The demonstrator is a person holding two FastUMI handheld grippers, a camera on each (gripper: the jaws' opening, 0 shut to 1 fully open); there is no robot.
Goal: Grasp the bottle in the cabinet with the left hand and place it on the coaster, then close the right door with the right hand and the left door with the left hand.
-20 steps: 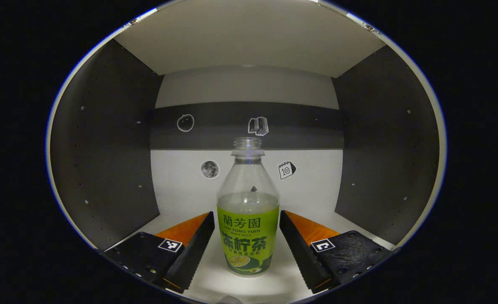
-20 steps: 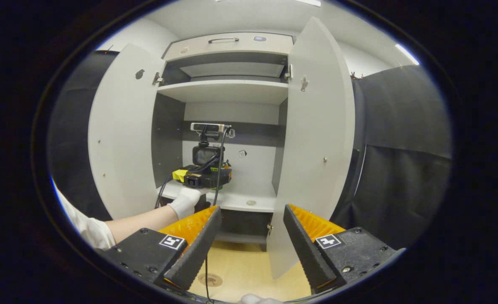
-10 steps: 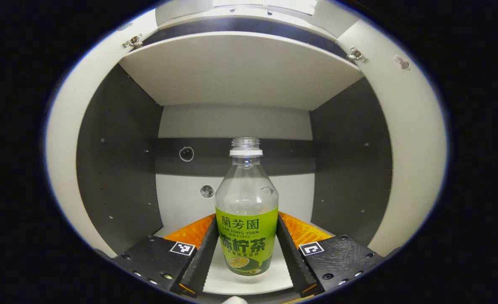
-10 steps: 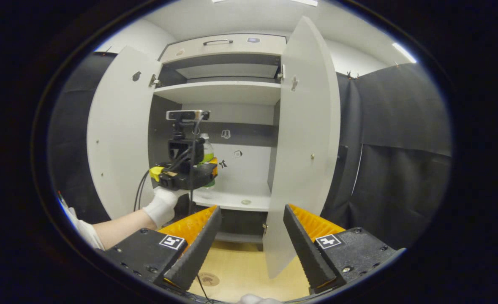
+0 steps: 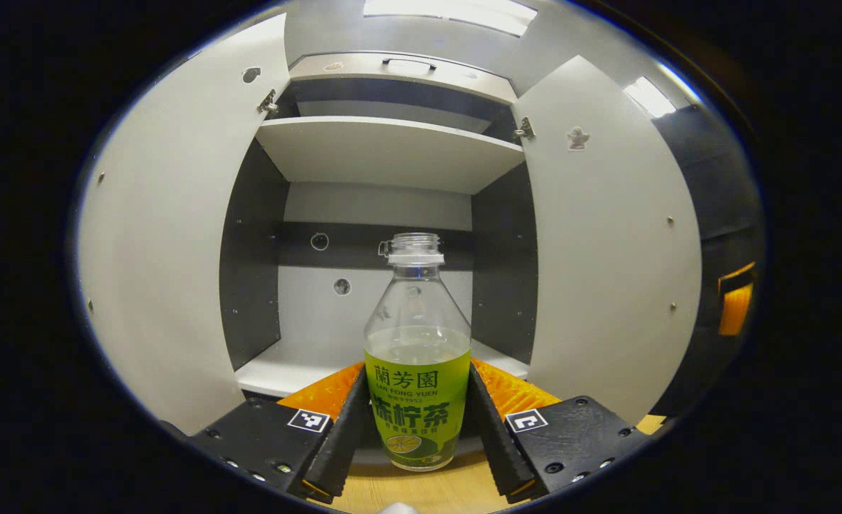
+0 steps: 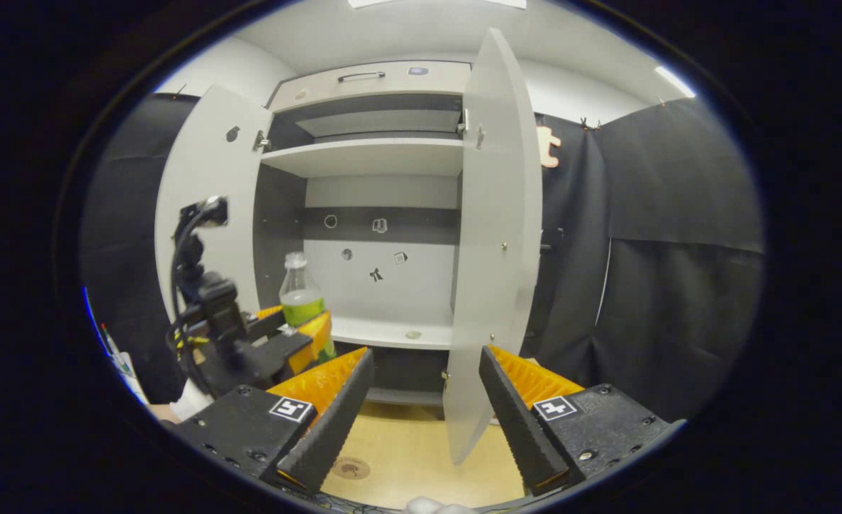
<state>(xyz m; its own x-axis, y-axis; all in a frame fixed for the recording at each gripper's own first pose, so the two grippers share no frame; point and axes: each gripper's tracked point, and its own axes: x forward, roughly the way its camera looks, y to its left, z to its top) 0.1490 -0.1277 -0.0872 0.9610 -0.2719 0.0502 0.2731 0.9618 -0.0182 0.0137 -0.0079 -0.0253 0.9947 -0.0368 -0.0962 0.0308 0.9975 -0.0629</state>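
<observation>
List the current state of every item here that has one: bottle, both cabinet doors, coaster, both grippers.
bottle: upright, uncapped, part full, held clear of the cabinet shelf.
left hand-held gripper: shut on the bottle.
right hand-held gripper: open, holding nothing.
left door: open.
right door: open.
coaster: on the wooden surface, nothing on it.
drawer: above the cabinet, closed.

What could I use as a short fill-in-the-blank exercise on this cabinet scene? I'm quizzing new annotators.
1. The left gripper is shut on the ____.
2. Both cabinet doors, the left door and the right door, stand ____.
3. The right gripper holds ____.
4. The bottle has no ____ on its neck.

Missing words: bottle; open; nothing; cap
</observation>
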